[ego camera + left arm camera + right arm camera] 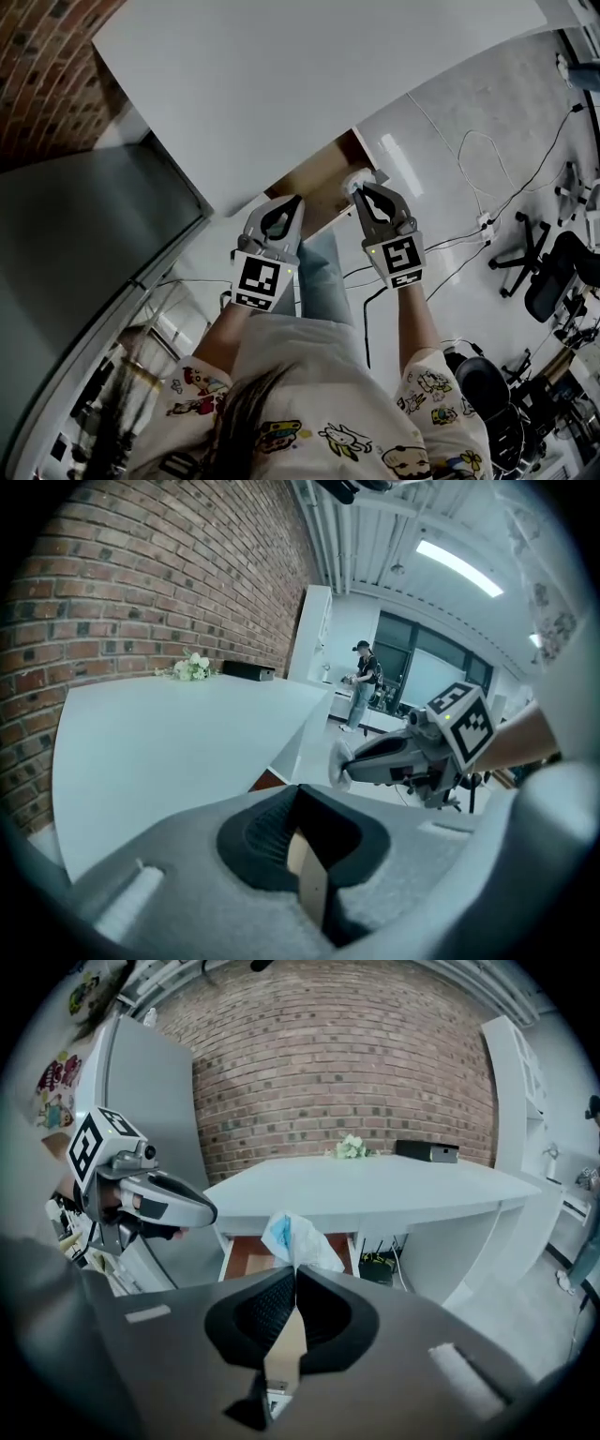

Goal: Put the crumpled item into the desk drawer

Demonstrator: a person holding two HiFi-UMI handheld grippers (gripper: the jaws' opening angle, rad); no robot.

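Grey jaws of the right tool (295, 1269) are clenched on the crumpled item (295, 1237), a white wad with a pale blue patch that sticks out past their tips. Beside it, the left tool (298, 789) has its jaws pressed together with nothing between them (only the dark ribbed pads meet); it hangs a little apart from the right tool, both at about the same height. In the head view the item sits at the right tool's tips over the open drawer (314, 183), whose brown wooden bottom shows below the near edge of the white surface (309, 84), and the left tool's tips lie just at that edge. The surface's top is bare near the tools; at its far edge, against the brick wall (347, 1063), lie a small bunch of white flowers (352, 1147) and a flat black box (427, 1151). Farther out, dark office chairs (553, 281) stand on the pale floor among loose cables.
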